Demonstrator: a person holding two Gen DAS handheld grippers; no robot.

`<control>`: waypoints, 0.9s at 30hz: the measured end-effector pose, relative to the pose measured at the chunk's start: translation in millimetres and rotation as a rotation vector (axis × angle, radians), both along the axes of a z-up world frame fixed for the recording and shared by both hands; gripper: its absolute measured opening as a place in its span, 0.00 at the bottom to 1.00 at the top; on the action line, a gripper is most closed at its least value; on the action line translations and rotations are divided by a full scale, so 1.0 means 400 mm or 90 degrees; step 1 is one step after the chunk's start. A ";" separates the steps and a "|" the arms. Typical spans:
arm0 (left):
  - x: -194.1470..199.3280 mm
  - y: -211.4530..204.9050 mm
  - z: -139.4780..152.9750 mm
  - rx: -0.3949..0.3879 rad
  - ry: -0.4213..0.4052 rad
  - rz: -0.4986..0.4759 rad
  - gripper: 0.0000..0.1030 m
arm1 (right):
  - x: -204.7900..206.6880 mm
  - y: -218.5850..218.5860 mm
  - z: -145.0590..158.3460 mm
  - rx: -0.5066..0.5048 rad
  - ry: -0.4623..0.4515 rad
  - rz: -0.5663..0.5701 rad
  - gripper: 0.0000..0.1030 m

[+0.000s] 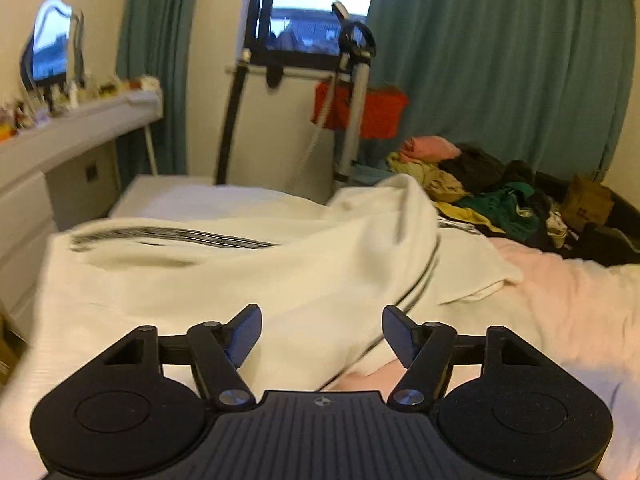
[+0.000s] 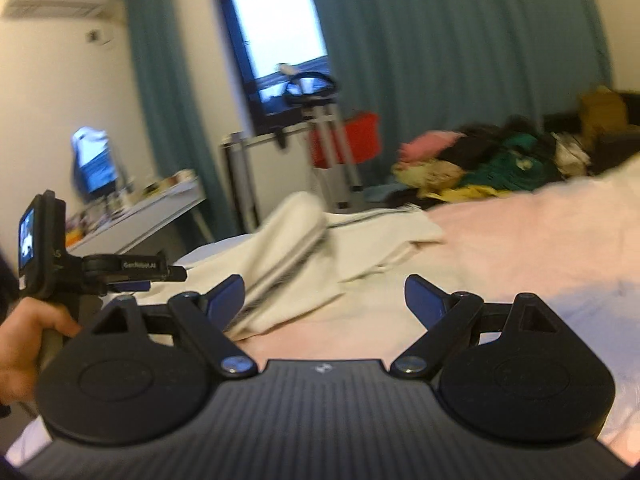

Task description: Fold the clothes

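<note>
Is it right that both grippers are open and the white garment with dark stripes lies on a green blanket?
Not quite: the blanket is pale pink, as the right wrist view shows. The rest holds: the left gripper and right gripper are open, and the white striped garment lies on it.

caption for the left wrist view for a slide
Open left tool poised over a rumpled cream garment on the pink bed cover.
</note>
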State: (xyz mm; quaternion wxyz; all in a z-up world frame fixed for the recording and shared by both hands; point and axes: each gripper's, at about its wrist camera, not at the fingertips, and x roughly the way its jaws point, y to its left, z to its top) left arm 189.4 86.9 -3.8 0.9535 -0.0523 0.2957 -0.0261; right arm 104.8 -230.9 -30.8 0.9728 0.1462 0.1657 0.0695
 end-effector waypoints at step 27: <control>-0.028 -0.247 -0.011 0.071 -0.197 -0.146 0.03 | 0.212 -0.128 -0.235 -0.020 -0.017 -0.247 0.86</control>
